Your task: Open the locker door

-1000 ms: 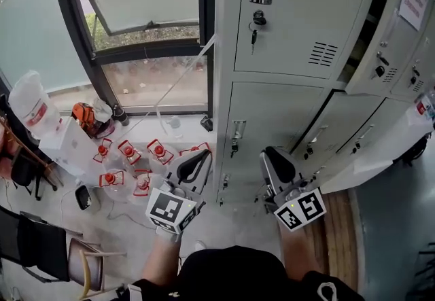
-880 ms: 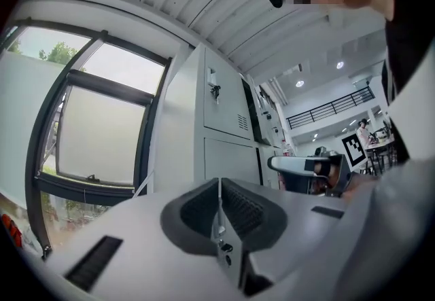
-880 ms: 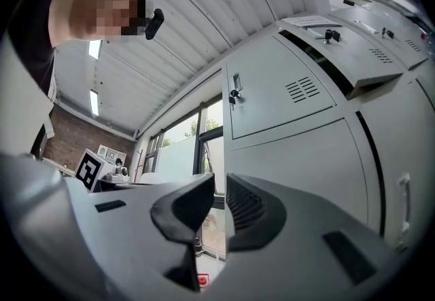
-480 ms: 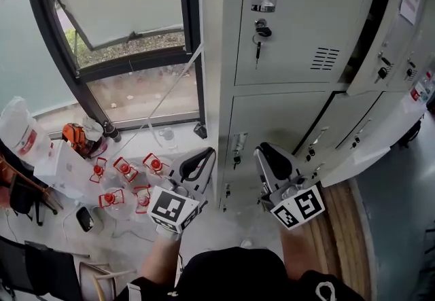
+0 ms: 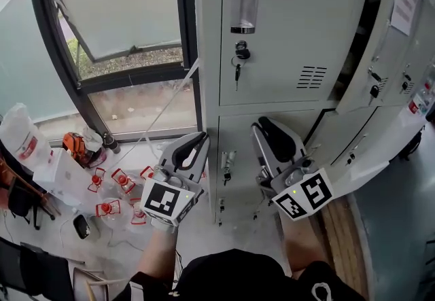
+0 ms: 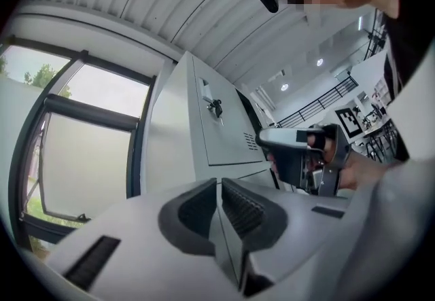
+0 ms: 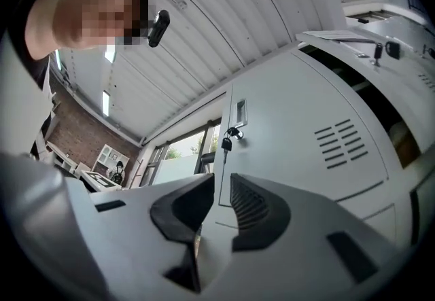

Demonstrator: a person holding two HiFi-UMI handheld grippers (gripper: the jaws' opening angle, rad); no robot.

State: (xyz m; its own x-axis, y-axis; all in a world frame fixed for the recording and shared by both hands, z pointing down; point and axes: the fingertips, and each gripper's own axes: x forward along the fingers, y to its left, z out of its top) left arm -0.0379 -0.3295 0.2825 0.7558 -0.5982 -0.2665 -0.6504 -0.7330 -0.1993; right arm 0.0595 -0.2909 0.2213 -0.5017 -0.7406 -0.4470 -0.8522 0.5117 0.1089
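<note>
The locker door (image 5: 292,28) is shut. It is the top door, right in front and above both claws. It has a clear handle (image 5: 245,2) up high, and a key (image 5: 238,65) hangs in the lock under it. The left claw (image 5: 192,145) is low and to the left of the door. Its jaws are almost together and hold nothing. The right claw (image 5: 264,128) is just below the door. Its jaws are closed and hold nothing too.
</note>
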